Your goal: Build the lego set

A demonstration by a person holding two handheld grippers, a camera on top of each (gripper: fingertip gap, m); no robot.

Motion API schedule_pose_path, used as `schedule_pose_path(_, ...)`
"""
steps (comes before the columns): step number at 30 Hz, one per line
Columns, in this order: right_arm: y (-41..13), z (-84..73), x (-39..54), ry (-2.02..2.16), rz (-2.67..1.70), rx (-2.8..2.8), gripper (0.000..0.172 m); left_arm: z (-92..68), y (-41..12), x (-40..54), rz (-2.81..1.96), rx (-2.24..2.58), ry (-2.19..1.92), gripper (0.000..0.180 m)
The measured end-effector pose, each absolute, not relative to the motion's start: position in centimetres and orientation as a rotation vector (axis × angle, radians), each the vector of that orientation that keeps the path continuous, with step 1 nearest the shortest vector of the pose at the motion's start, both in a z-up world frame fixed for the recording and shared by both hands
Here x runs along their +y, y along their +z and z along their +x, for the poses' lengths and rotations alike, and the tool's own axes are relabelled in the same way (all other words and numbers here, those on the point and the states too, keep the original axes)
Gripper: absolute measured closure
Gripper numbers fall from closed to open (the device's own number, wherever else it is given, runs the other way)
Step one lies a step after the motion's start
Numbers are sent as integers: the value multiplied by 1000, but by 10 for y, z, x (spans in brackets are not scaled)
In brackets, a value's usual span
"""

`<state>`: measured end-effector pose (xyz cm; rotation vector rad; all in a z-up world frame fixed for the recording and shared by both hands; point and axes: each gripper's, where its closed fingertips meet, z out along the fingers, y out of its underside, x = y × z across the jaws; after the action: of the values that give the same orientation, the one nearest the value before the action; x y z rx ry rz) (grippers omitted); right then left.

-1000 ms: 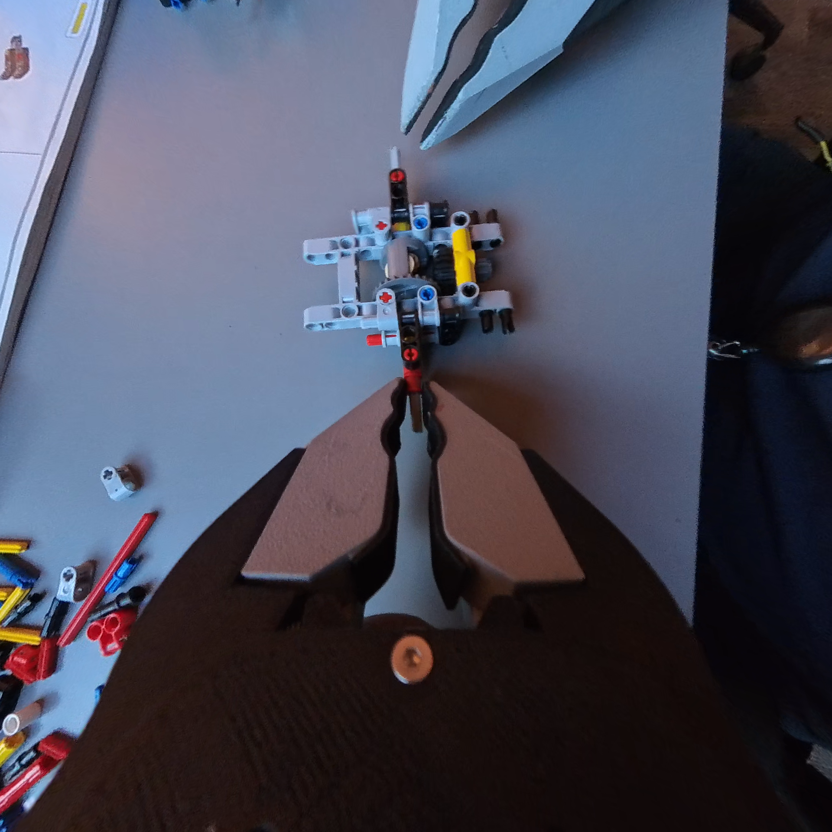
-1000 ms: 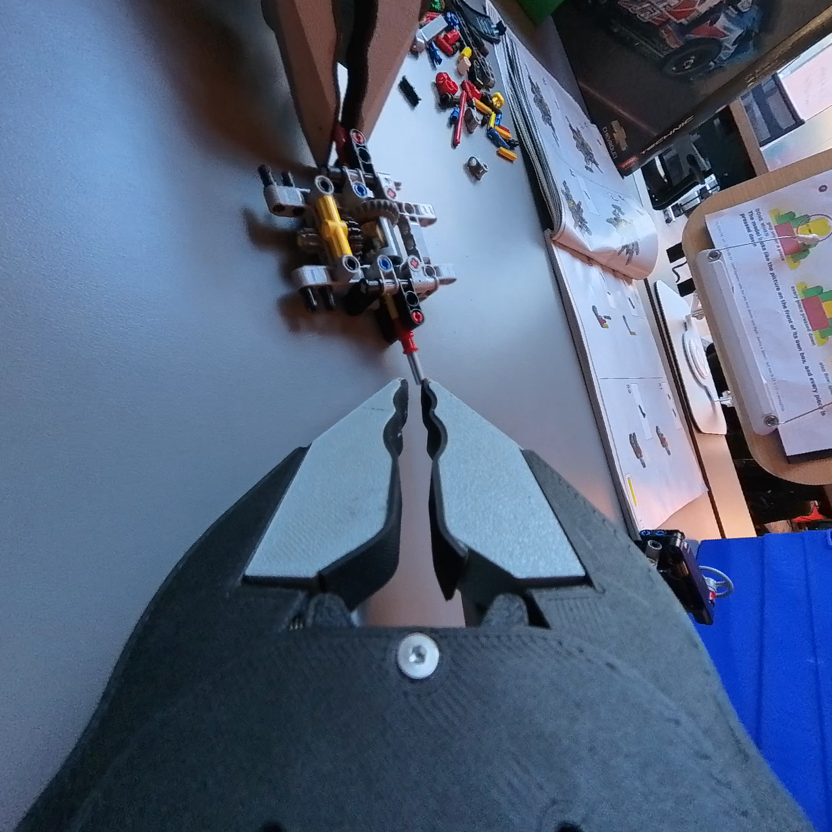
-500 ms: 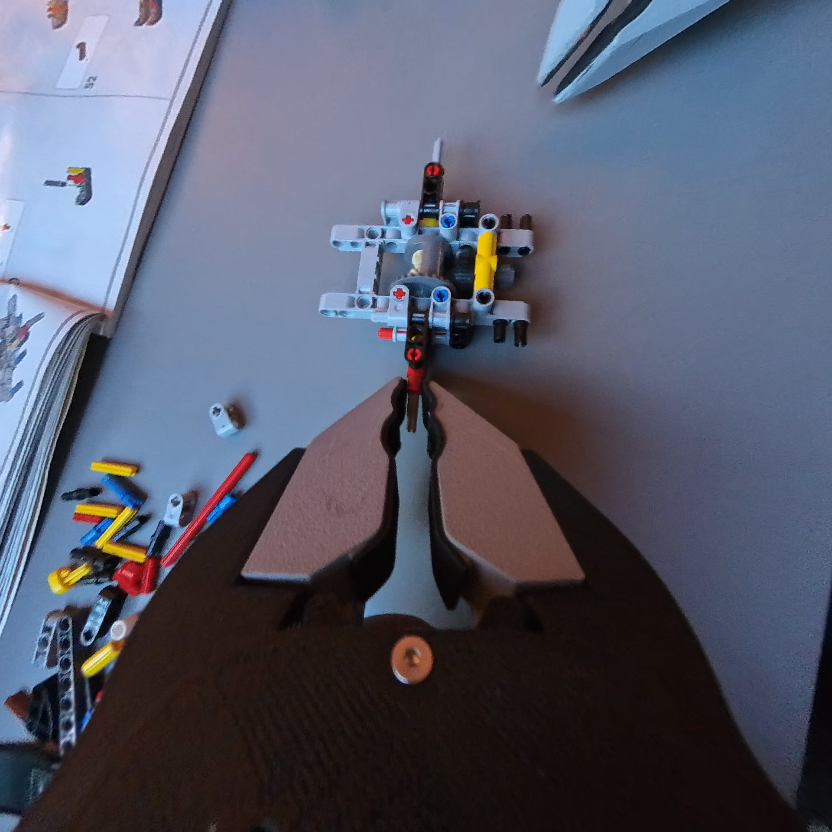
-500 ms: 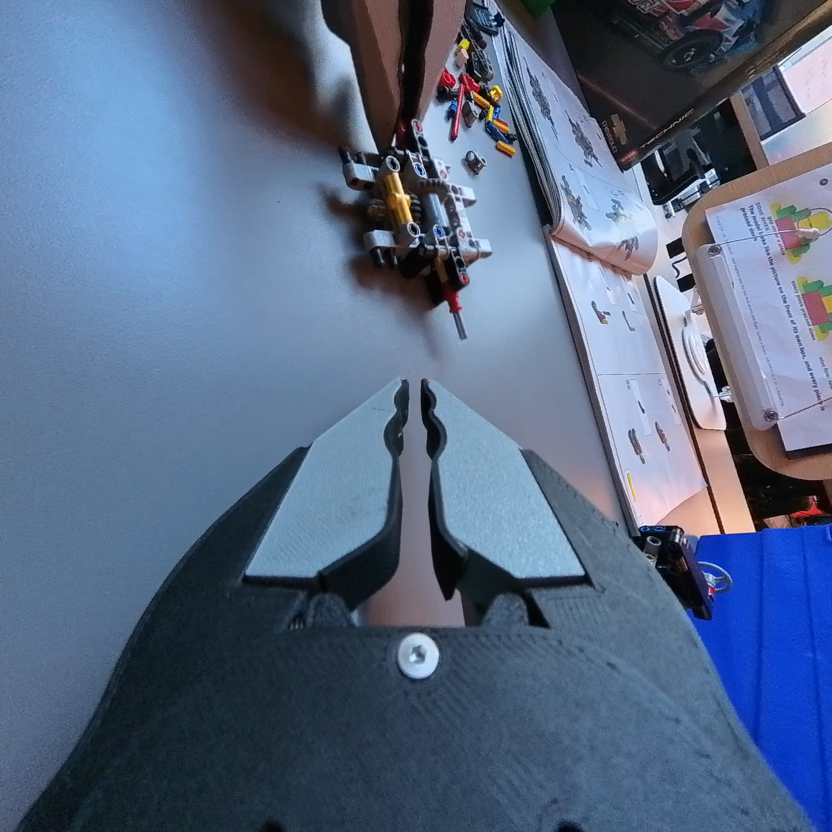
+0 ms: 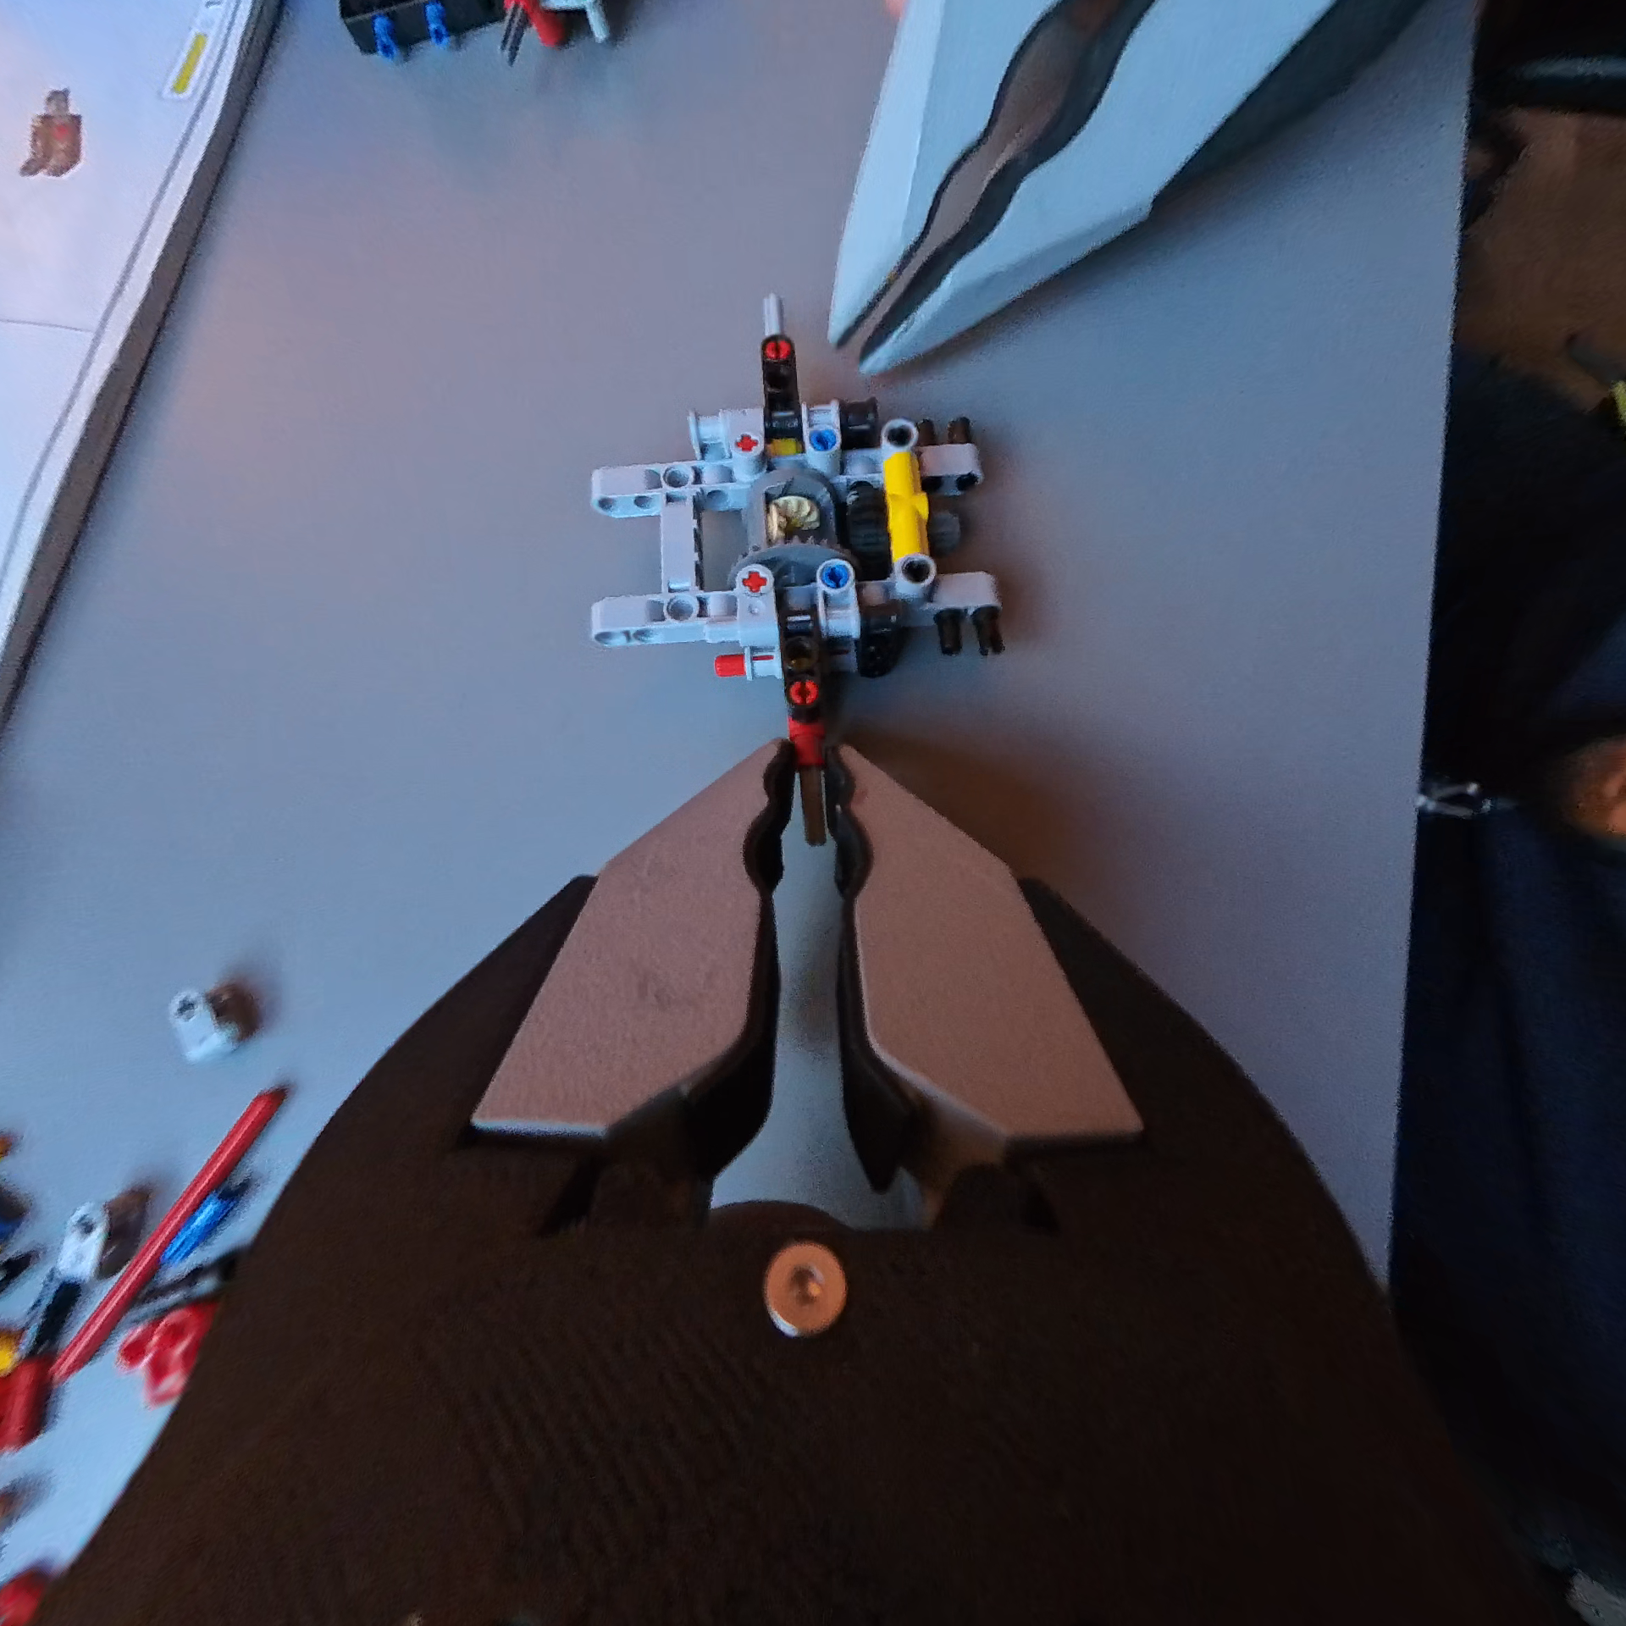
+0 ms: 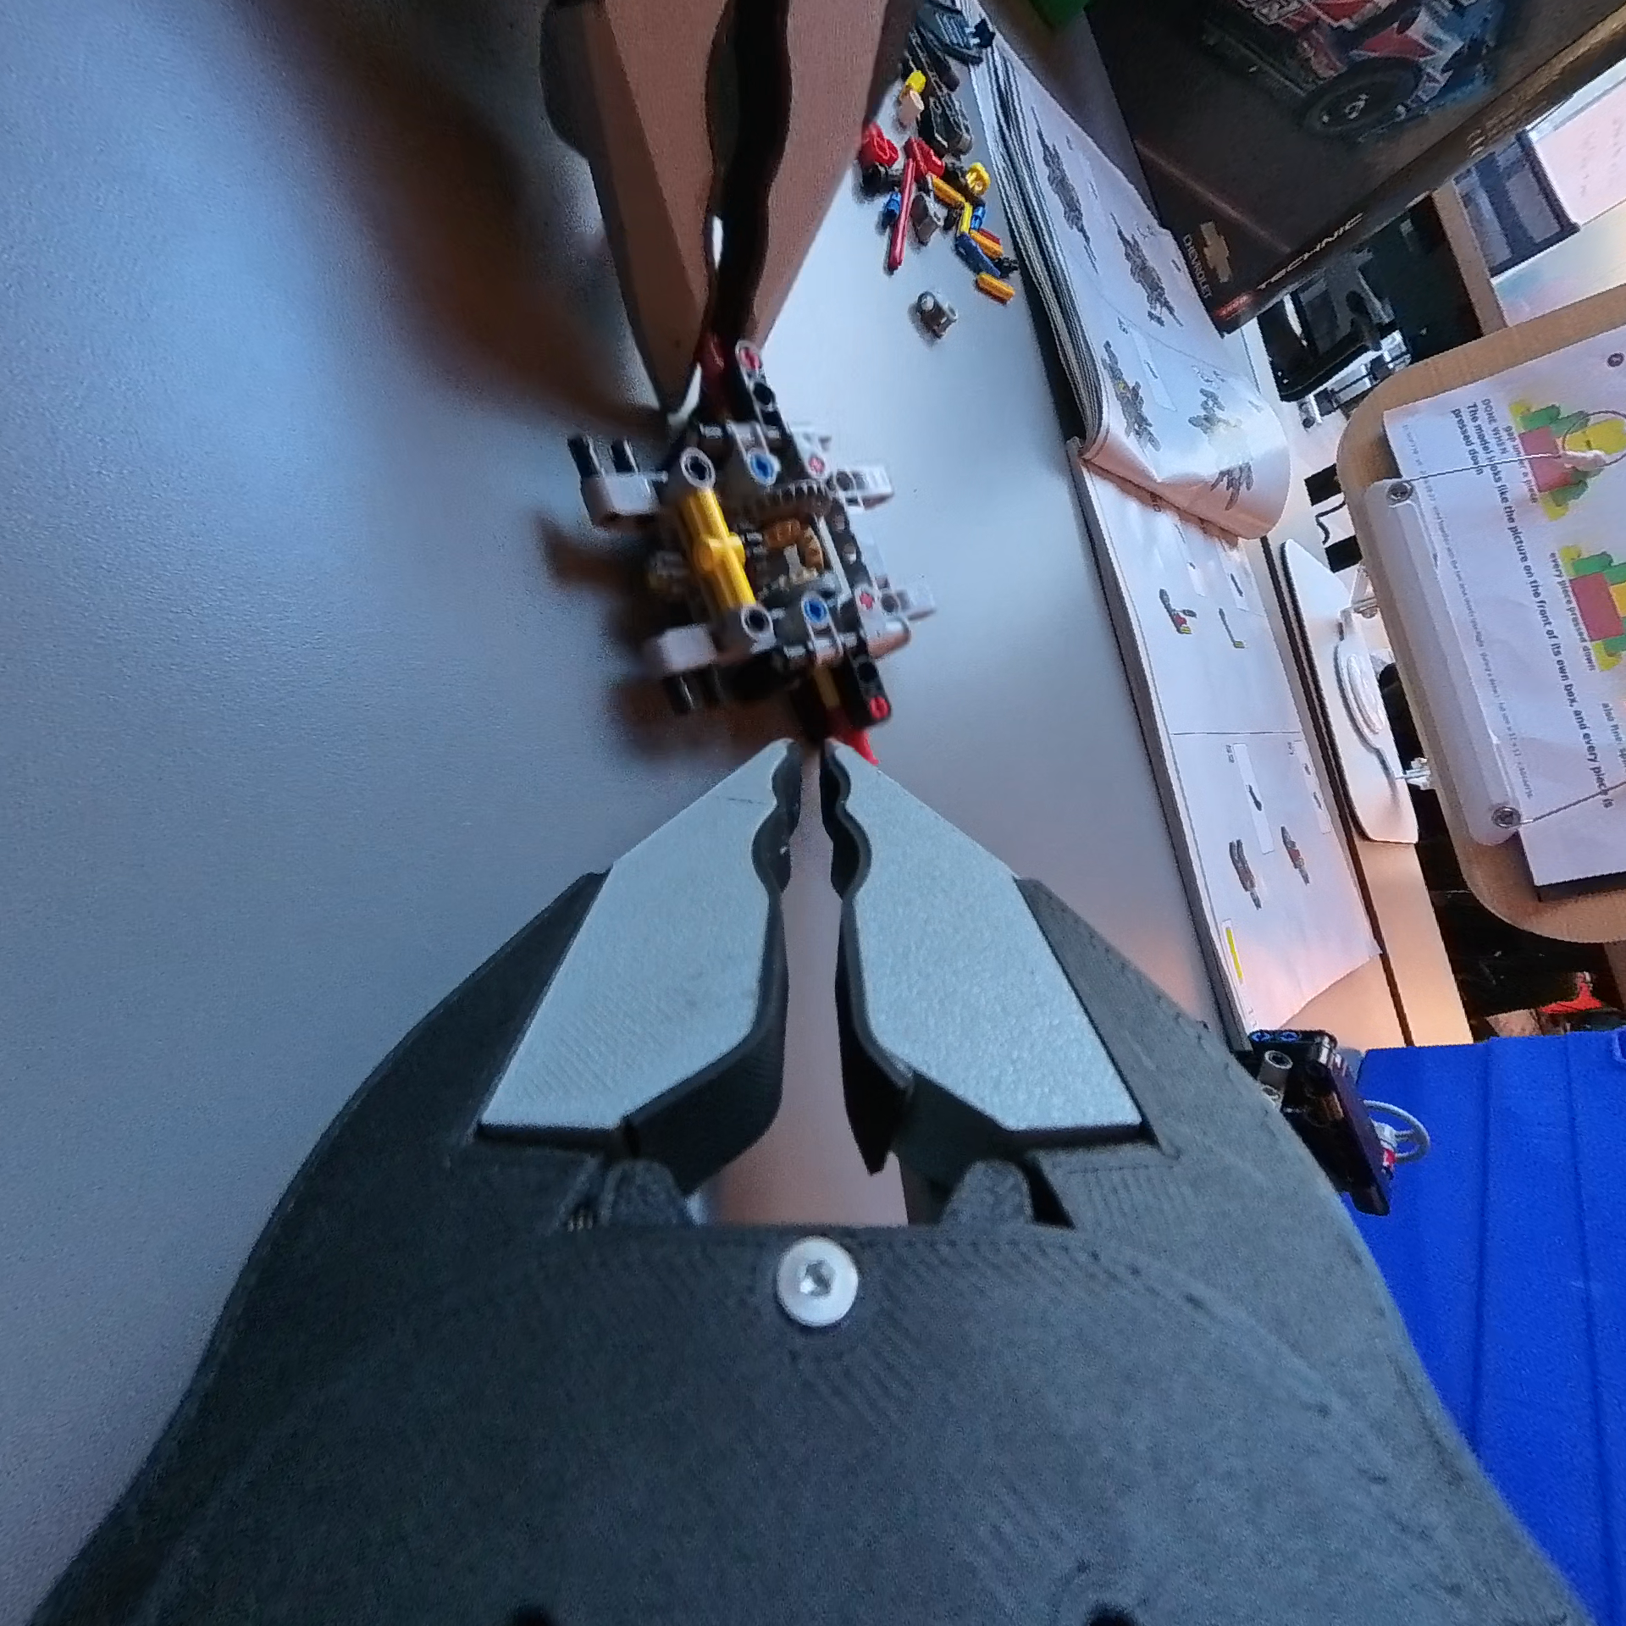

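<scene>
Landmark: gear-frame assembly (image 5: 792, 528) of grey perforated beams, black pins, a yellow connector (image 5: 906, 515) and a dark gear housing, lying flat on the grey matte table (image 5: 396, 572).
Left gripper (image 5: 808, 774): reaches level and low toward the near side of the assembly; its flat tan-lit finger plates with wavy black pads are closed on the axle (image 5: 811, 805) that juts from the assembly, both pads against it.
Axle: thin dark rod with a red bush at the assembly end; its long axis runs straight back between the fingers, in line with the black link above it.
Assembly axis: a matching grey axle tip (image 5: 772, 310) sticks out of the far side, so the shaft line runs from one gripper toward the other.
Right gripper (image 6: 809, 770): comes in tilted from the far side of the assembly; grey textured plates pressed almost together, only a sliver between the wavy pads, tips just beside the far axle end; contact with it cannot be told.
Left of the assembly: loose parts (image 5: 132, 1276), red, blue, yellow and black, with a long red axle (image 5: 176, 1223) and a small white connector (image 5: 204, 1025).
Far left of the assembly: open instruction booklet (image 5: 79, 220), glossy white pages.
</scene>
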<state>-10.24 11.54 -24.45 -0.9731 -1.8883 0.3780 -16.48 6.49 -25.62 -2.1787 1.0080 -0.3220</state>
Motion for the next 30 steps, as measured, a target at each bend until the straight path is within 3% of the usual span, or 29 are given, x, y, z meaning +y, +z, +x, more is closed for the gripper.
schedule_pose_path(22, -232, -84, 142, 404, -1039, -1798, 172, -198, -256, 41, -2276, 948, -278, 176)
schedule_pose_path(30, -236, -85, 144, 360, -1037, -1810, 172, -174, -257, 76, -2264, 886, -302, 176)
